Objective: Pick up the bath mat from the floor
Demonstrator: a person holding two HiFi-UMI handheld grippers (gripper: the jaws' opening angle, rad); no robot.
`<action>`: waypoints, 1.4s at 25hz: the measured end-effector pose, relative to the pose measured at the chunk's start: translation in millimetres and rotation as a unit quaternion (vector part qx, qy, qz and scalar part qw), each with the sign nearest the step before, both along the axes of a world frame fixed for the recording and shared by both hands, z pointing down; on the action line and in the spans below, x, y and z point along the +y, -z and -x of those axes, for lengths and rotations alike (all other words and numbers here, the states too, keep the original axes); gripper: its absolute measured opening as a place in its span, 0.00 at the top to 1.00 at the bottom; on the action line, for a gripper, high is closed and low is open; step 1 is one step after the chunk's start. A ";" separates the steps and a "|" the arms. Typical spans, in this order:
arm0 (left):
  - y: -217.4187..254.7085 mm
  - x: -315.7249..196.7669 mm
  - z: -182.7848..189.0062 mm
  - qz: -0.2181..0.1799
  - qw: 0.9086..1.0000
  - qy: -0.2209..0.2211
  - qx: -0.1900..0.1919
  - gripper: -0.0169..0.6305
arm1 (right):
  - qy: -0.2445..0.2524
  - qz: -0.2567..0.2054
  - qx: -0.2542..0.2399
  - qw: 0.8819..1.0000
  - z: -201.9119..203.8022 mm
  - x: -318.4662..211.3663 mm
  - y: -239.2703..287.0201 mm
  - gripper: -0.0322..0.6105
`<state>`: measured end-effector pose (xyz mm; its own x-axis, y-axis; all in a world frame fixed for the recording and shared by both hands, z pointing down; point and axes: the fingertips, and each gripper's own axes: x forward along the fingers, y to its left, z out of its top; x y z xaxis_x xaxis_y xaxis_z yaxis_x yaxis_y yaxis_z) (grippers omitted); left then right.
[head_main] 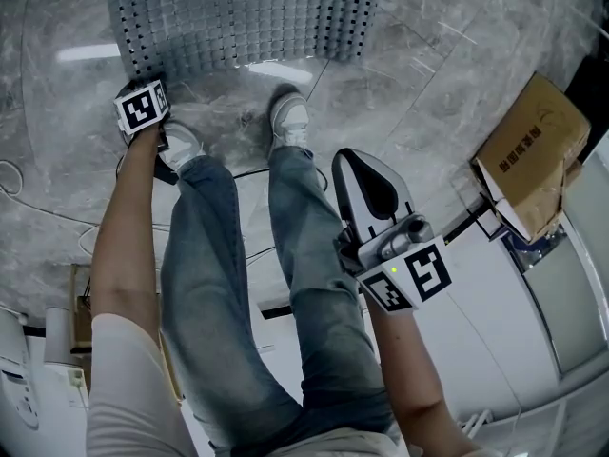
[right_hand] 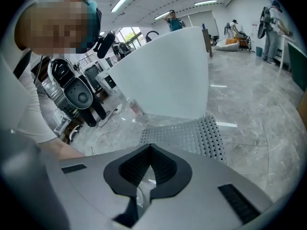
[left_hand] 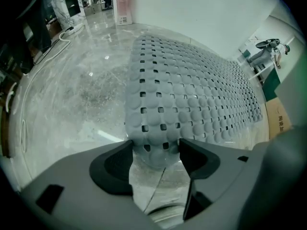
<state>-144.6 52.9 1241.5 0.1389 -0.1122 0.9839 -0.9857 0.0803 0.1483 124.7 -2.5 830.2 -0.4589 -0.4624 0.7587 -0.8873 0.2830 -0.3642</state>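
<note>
Left gripper (left_hand: 154, 150): jaws wide apart, with the near corner of the grey bath mat (left_hand: 192, 90) between the pads. The mat lies flat on the marble floor (left_hand: 81, 90), and pad contact is unclear. In the head view this gripper is at 10 o'clock, its jaws hidden under its marker cube (head_main: 143, 106). The mat is at 12 o'clock, its far edge cut off by the frame. Right gripper (right_hand: 150, 150) is at 4 o'clock, up off the floor, jaws closed together and empty. Cardboard box (head_main: 533, 150) at 3 o'clock. The person's 2 shoes (head_main: 290, 117) are near the mat's edge.
</note>
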 end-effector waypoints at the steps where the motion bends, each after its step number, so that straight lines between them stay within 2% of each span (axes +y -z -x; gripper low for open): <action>1: 0.2 -0.1 -1.4 0.002 1.000 -0.001 0.001 0.48 | -0.001 0.001 0.000 1.000 -0.9 0.0 -0.5 0.91; 3: 1.6 -0.8 -5.9 0.006 1.000 0.000 0.008 0.54 | -0.003 0.002 -0.002 1.000 -0.5 -0.3 -0.9 0.91; 6: 7.7 -2.9 -16.0 0.007 1.000 -0.013 0.015 0.67 | 0.001 0.003 -0.005 1.000 2.8 -2.4 0.7 0.91; 10: 18.4 -3.0 -23.3 0.007 1.000 -0.011 0.022 0.73 | 0.000 0.000 -0.007 1.000 4.1 -8.1 6.7 0.91; 17: 52.5 -13.0 -28.0 -0.005 0.999 -0.032 0.018 0.79 | 0.002 -0.002 -0.011 1.000 5.3 -19.1 20.5 0.91; 24: 92.5 -13.5 -28.2 0.000 0.999 0.001 0.049 0.82 | 0.023 0.006 -0.022 0.999 21.1 -14.5 25.7 0.91; 35: 155.8 0.1 -21.7 -0.017 0.998 0.049 0.042 0.83 | 0.061 0.014 -0.031 0.998 7.9 -11.3 39.3 0.91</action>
